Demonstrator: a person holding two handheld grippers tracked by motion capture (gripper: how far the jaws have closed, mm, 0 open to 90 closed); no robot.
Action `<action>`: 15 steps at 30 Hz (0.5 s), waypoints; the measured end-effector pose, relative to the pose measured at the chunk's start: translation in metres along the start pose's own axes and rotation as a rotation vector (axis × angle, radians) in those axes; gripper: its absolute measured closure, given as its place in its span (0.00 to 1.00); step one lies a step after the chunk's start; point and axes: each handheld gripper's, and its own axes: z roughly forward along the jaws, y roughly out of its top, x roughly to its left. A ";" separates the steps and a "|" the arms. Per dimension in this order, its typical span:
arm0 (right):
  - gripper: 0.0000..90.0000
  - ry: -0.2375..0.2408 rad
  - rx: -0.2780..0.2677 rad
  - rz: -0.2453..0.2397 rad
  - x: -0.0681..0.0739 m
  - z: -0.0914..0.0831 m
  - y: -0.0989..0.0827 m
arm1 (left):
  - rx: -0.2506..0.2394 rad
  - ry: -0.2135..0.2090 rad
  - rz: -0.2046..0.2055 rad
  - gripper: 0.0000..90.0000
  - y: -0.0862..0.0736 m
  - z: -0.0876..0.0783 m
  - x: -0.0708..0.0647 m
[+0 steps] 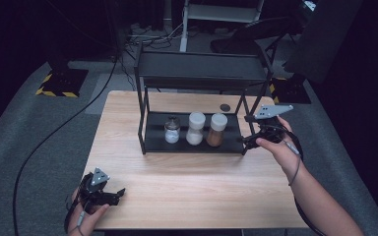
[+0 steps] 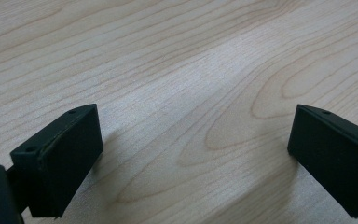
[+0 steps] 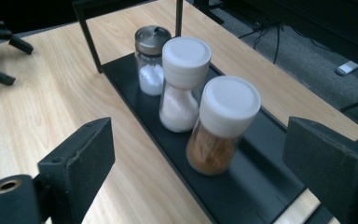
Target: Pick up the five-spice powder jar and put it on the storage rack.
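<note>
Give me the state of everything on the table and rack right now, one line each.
Brown spice jar: upright on the rack's lower shelf, white lid on.
White-filled jar: upright, white lid on.
Metal-capped shaker: upright, capped.
Right claw: open, holding nothing, off the rack's end.
Left claw: open, empty, over the bare table.

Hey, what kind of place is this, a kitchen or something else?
Probably a recording studio or lab, not a kitchen: dark surroundings, cables across grey carpet, hazard-striped stand bases, and a lone wooden table holding a small black rack.
</note>
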 end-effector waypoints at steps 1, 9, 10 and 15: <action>0.10 0.001 0.001 -0.001 0.001 -0.003 -0.001 | 0.000 -0.001 0.000 0.03 0.000 0.000 0.000; 0.09 -0.002 -0.005 0.003 0.009 -0.022 -0.016 | 0.001 0.001 0.000 0.03 0.000 0.000 0.000; 0.09 -0.003 -0.006 0.005 0.009 -0.024 -0.018 | 0.000 0.000 0.000 0.03 0.000 0.000 0.000; 0.09 -0.004 -0.006 0.017 0.009 -0.027 -0.027 | 0.000 0.000 0.000 0.03 0.000 0.000 0.000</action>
